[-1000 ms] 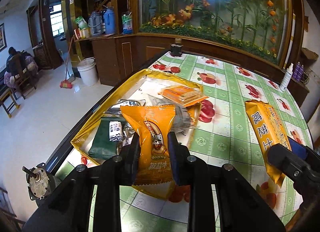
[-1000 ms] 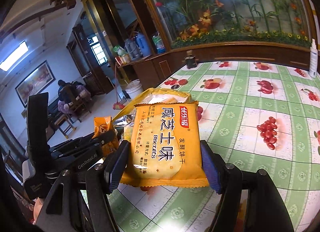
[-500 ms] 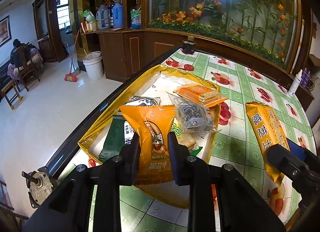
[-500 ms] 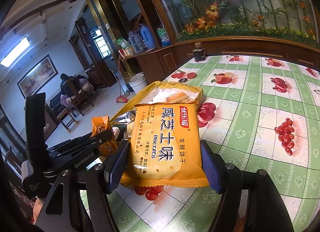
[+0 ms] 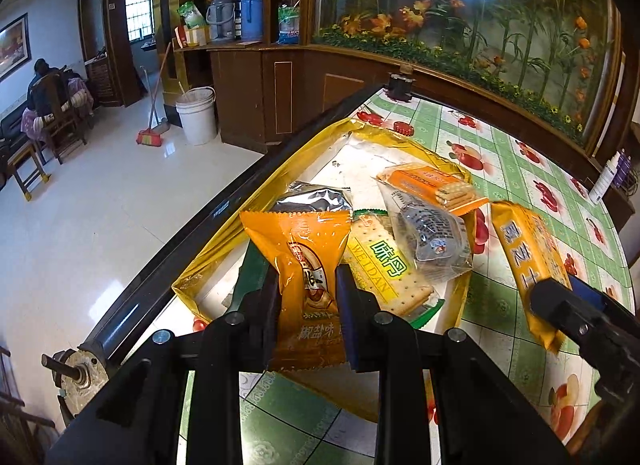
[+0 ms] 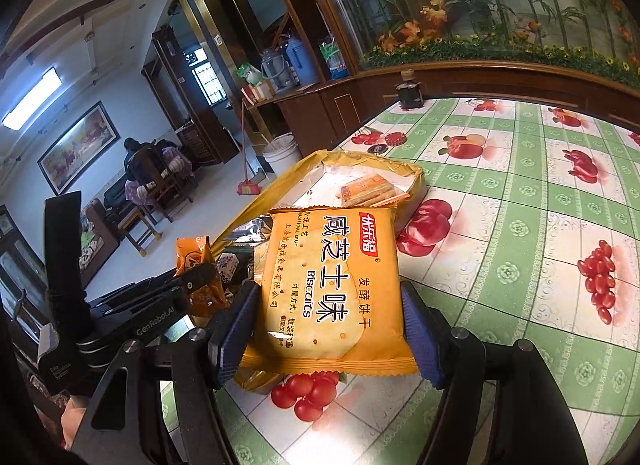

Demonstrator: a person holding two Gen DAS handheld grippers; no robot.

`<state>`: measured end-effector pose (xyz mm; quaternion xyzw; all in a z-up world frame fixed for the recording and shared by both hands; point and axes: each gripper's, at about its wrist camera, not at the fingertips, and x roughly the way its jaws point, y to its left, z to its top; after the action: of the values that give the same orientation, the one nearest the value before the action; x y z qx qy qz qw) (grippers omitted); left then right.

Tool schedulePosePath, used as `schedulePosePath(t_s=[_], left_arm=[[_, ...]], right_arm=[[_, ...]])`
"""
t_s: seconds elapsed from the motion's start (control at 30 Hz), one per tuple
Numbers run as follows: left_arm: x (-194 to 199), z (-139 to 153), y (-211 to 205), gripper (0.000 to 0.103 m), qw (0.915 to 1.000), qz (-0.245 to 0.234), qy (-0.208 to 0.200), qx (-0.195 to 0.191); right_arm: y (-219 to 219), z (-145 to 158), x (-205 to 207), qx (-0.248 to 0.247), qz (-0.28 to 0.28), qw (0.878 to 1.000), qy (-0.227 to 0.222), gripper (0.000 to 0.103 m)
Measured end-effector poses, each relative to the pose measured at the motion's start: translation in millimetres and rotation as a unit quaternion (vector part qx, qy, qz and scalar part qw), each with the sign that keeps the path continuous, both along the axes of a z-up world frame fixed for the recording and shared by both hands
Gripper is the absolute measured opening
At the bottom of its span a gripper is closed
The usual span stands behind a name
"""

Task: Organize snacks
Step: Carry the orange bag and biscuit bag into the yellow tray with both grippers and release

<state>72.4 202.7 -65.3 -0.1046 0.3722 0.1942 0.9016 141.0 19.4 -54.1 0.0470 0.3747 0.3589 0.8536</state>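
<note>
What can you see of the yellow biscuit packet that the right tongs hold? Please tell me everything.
The yellow biscuit packet is a flat, squarish pouch of glossy plastic film with crimped ends, sealed. It bears a red logo, big white Chinese characters, the word "Biscuits" and a printed cracker. The right tongs clamp its two side edges, holding it tilted above the fruit-patterned tablecloth, just beside the gold tray. Nothing else touches it.

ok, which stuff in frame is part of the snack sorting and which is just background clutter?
In the job:
- left gripper, shut on orange snack packet
- right gripper, shut on yellow biscuit pack
- gold tray
- WEIDAN cracker pack
- clear wrapped snack
- orange cracker sleeve

Just lying about:
- white bucket
- broom
- spray bottle
</note>
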Motion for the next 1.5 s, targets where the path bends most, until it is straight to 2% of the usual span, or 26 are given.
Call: schedulePosePath(t_s=[0.5,0.8,1.2,1.3,1.37,1.43,1.5], left_arm=[[32,3,8,0.024,1.0000,-0.005,-0.001,0.006],[48,-8,15,0.025,0.9999,0.000,0.010,0.010],[51,-7,19,0.025,0.9999,0.001,0.000,0.017],[49,-4,18,0.034,0.9999,0.000,-0.004,0.010],[46,-1,18,0.057,0.9999,0.007,-0.006,0.014],[41,5,16,0.068,0.9995,0.013,-0.016,0.023],[35,13,13,0.069,0.9989,0.017,-0.027,0.034]], right_arm=[[65,-5,65,0.004,0.020,1.000,0.018,0.070],[80,-14,80,-0.006,0.021,1.000,0.021,0.070],[90,-19,91,-0.016,0.022,0.999,0.025,0.072],[89,-15,89,-0.021,0.021,0.999,0.021,0.073],[86,-10,87,-0.017,0.021,1.000,0.016,0.075],[81,-4,85,-0.012,0.019,1.000,0.008,0.078],[73,5,81,-0.007,0.017,1.000,0.002,0.079]])
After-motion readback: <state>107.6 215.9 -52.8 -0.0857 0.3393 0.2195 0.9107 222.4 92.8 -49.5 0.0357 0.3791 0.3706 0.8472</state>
